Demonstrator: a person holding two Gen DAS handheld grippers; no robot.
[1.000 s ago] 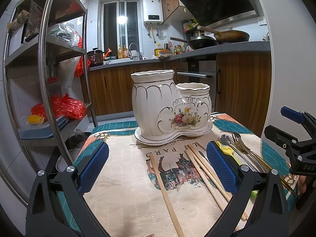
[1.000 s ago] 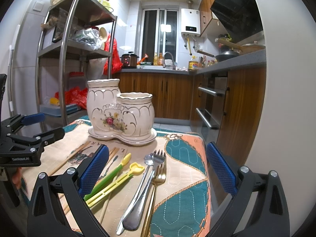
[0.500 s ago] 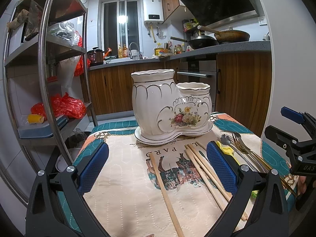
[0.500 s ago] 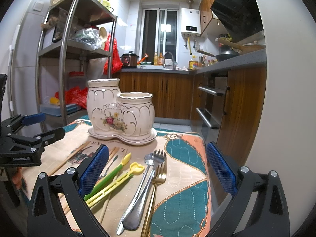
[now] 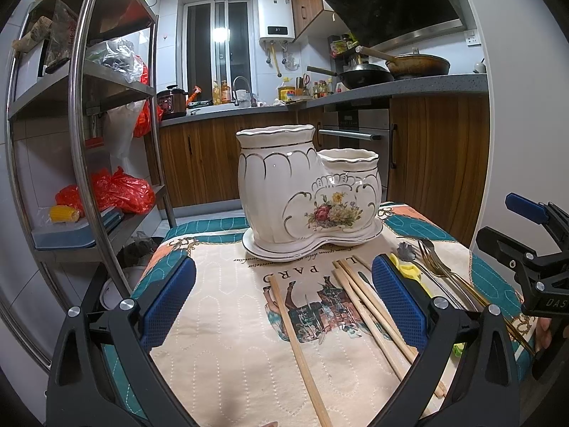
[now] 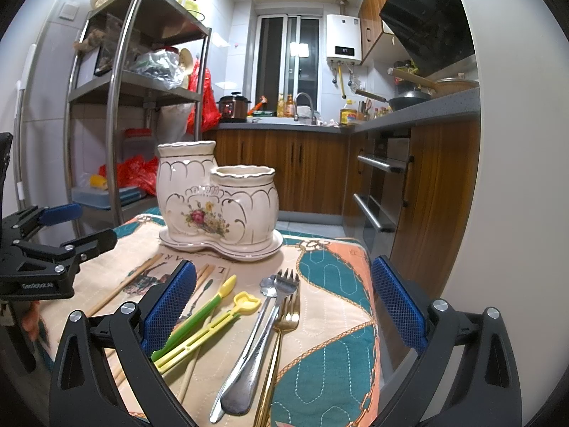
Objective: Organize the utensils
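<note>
Left wrist view: my left gripper [image 5: 282, 299] gapes wide above wooden chopsticks [image 5: 370, 311]; right gripper [image 6: 282, 300] wide over steel fork [image 6: 284, 284], glossy scalloped ceramic holder [image 6: 217, 199] far.

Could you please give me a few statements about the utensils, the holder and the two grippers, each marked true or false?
1. Both compartments of the ceramic holder show no utensils sticking out. True.
2. The left gripper grips a chopstick. False: it is open, and the chopsticks lie on the cloth.
3. The gold fork lies beside the silver fork. True.
4. The yellow plastic utensil stands in the holder. False: it lies flat.
5. The right gripper is shut. False: open.
</note>
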